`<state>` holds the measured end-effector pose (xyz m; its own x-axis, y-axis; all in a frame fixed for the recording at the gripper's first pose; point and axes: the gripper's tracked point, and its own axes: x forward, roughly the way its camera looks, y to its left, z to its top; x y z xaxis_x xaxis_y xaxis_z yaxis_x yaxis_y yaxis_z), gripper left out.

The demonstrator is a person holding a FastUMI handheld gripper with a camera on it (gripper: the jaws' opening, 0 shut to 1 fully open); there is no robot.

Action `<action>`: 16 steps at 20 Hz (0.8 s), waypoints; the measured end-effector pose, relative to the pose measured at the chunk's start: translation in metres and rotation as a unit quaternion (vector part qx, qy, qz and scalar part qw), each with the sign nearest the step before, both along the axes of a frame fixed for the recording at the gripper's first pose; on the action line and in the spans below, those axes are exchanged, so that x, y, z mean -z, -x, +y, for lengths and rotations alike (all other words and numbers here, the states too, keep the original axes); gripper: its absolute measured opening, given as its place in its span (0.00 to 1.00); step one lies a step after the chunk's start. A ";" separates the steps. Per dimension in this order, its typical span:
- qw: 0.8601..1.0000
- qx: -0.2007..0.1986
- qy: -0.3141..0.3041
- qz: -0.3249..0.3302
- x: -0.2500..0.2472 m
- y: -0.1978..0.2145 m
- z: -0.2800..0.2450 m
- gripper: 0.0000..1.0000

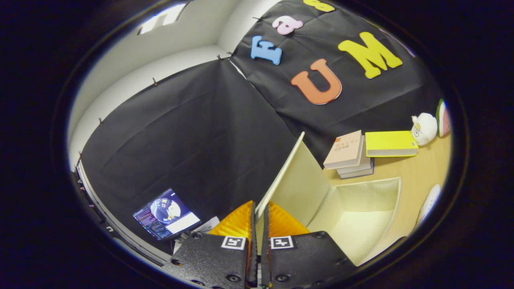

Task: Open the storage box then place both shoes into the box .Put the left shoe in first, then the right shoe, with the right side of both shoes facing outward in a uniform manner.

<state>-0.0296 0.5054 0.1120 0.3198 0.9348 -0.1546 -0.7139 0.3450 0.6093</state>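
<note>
A: Why is the lid (295, 176) raised?
B: The gripper (259, 241) has its jaws clamped thin on the lid's edge, holding the storage box (361, 216) open on the desk (425, 168), likely so shoes can go in.

Gripper (258, 214): 2 square-patterned marker tags

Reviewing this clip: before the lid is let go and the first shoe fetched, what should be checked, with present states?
1. Jaws of the gripper shut on the lid edge: ok.
2. Lid swung up, box open: ok.
3. Storage box interior free of items: ok.
4. Books standing apart from the box: ok.
5. Left shoe located: cannot tell.
6. Lid stays up once released: cannot tell.
</note>
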 end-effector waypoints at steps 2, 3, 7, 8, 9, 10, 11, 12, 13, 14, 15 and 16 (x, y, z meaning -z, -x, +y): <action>1.000 -0.001 0.018 -0.018 0.003 0.005 0.030 0.12; 0.999 0.001 0.028 -0.031 0.004 0.005 0.041 0.16; 0.996 0.018 0.053 -0.067 0.010 0.005 0.056 0.41; 0.995 0.017 0.061 -0.079 0.017 0.006 0.063 0.55; 0.993 0.016 0.072 -0.088 0.020 0.007 0.064 0.69; 0.992 0.017 0.082 -0.098 0.023 0.008 0.061 0.77; 0.990 0.018 0.086 -0.107 0.023 0.009 0.060 0.87; 0.989 0.023 0.088 -0.117 0.022 0.009 0.057 0.90; 0.987 0.031 0.090 -0.131 0.022 0.007 0.052 0.96; 0.984 0.042 0.093 -0.147 0.021 0.004 0.046 0.97; 0.980 0.052 0.097 -0.164 0.023 0.002 0.039 0.98; 0.977 0.061 0.101 -0.177 0.025 0.001 0.033 0.98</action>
